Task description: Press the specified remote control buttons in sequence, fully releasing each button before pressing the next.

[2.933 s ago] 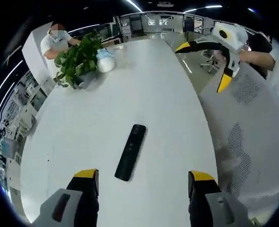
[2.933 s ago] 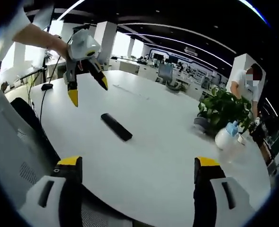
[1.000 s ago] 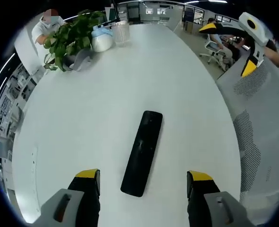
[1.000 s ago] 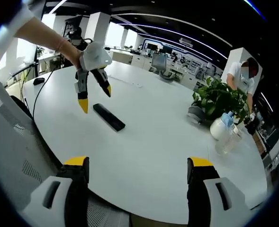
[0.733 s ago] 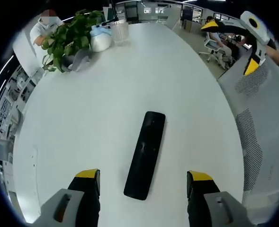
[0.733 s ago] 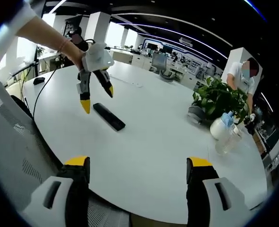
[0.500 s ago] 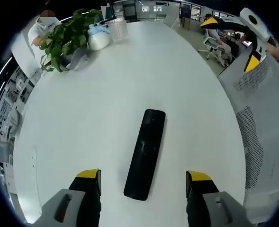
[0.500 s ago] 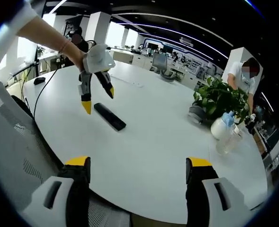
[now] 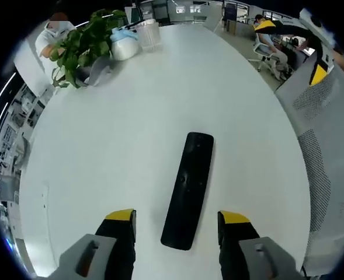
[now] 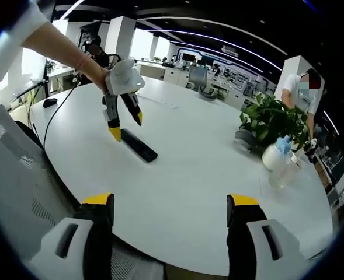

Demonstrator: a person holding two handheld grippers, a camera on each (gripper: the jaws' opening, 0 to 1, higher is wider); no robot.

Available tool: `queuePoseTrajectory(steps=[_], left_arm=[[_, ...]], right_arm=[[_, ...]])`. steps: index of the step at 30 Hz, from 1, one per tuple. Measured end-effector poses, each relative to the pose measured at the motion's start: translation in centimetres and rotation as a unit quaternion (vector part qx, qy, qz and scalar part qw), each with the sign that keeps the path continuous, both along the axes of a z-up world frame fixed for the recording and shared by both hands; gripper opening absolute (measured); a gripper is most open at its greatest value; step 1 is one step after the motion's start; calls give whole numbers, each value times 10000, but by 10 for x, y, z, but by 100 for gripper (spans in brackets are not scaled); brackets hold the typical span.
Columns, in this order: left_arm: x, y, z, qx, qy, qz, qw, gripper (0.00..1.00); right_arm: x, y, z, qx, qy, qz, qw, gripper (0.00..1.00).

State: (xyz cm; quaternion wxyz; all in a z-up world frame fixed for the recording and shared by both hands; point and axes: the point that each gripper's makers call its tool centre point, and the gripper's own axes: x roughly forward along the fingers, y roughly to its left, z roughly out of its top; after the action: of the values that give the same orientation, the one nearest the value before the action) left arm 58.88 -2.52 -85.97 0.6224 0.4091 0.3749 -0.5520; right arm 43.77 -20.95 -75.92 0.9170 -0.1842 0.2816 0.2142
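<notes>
I held the left gripper (image 9: 176, 219) over the black remote control (image 9: 189, 188), jaws wide apart and empty, near the counter (image 9: 101, 146) edge closest to me. It looked light, rigid and likely to skid, so I judged pressing straight down best. The right gripper (image 10: 170, 204) was open and empty too.
</notes>
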Motion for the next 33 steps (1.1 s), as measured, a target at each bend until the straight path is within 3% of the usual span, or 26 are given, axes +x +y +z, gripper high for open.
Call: queuePoseTrajectory(steps=[18, 33], left_arm=[[-5, -10, -12, 138, 133, -172, 9997, 47], [-4, -12, -17, 170, 211, -193, 9994, 46]], right_arm=[[-2, 1, -3, -11, 89, 27, 10000, 75], [-3, 1, -4, -65, 117, 51, 9999, 72]])
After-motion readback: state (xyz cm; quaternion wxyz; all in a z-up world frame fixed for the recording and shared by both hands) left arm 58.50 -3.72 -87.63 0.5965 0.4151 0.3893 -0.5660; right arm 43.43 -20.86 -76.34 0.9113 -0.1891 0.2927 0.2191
